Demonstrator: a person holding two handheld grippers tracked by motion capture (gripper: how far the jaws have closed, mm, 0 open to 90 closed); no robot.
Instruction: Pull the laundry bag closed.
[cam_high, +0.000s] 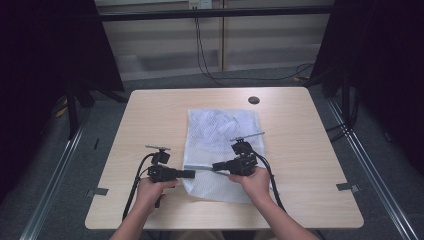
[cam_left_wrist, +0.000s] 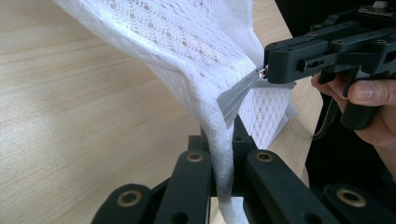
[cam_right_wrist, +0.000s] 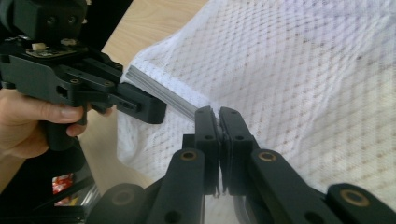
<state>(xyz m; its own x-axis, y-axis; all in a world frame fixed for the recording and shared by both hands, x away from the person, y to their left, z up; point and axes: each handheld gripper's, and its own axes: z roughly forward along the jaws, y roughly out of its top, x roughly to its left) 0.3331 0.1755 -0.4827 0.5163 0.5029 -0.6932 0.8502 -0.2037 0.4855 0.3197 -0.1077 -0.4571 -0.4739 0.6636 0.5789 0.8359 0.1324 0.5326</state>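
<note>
On the bench (cam_high: 150, 115): mesh bag (cam_high: 220, 130) lying flat, near end lifted.
Left gripper (cam_left_wrist: 223, 154): my jaws pinch the bag's corner beside the grey zipper (cam_left_wrist: 233, 95).
Right gripper (cam_right_wrist: 218, 122): my jaws closed on the zipper pull, I judge.
Progress: both grips set; zipper travel mostly left.
Texture: white, soft, diamond-holed netting; ribbed zipper tape.

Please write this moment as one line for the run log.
left claw: shut on mesh laundry bag edge | right claw: shut on zipper pull | grey zipper: taut between claws | bag: on table
</note>
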